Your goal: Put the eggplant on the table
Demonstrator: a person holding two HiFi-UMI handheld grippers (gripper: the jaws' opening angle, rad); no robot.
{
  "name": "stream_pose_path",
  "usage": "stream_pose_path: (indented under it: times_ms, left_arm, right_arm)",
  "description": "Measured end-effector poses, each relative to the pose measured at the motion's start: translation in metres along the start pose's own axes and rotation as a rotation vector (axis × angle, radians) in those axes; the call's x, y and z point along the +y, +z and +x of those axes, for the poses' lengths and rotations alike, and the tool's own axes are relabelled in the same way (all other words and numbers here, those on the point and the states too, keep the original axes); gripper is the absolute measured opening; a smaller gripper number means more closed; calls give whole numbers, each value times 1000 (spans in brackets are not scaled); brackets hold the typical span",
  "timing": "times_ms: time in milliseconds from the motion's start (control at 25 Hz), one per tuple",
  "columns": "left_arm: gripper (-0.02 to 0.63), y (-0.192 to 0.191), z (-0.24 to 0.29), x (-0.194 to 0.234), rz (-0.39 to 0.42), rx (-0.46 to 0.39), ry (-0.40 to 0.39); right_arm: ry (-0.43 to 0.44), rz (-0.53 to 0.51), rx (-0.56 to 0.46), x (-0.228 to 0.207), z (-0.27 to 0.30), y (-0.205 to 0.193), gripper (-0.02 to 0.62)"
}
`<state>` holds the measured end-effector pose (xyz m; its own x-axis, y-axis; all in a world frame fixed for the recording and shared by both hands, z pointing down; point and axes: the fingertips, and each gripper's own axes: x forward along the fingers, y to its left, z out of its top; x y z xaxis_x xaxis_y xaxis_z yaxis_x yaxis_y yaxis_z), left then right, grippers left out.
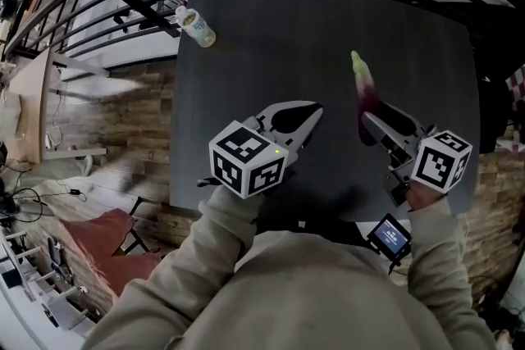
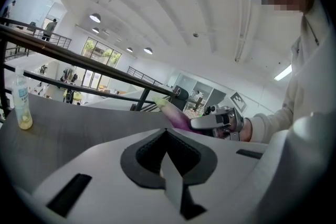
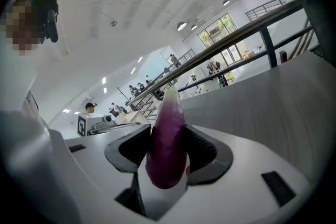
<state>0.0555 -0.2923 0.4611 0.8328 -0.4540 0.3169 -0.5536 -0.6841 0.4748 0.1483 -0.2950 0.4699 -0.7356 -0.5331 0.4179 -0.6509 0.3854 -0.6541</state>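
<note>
Task status: not done. The eggplant [image 1: 363, 90] is clamped between the jaws of my right gripper [image 1: 371, 125], which are partly closed on its purple body. Its pale green tip points away from me, over the right half of the table [image 1: 246, 78]. I judge it is not yet resting on the table. Remaining steps: lower it, then release.

My left gripper [image 1: 310, 115] is over the table's near middle, jaws closed tip to tip, holding nothing.

Containers: one bottle [image 1: 195, 25] at the table's far left corner, upright in the left gripper view, with a little yellowish liquid at the bottom.
</note>
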Motion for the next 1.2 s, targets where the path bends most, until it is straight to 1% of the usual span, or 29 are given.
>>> stream_pose_path:
  times_ms: [240,520,760,840,1200]
  left_arm:
    - [0,-24,8,12,-49,25,-11]
    - [0,-62,14,38,-126,65,16]
    - [0,-89,21,31,-160,96,7]
    - [0,-97,24,31,-170,108,5]
    - [0,-134,30,46,-231,139,19]
  right_arm:
    - [-24,21,50,-16,10,-25,218]
    - [-72,25,97,-44,14,-45,218]
    - [-122,28,168,-63,15,-79,218]
    - [-132,35,180,-67,14,-84,218]
    - [-144,89,230,-84,30,-120,216]
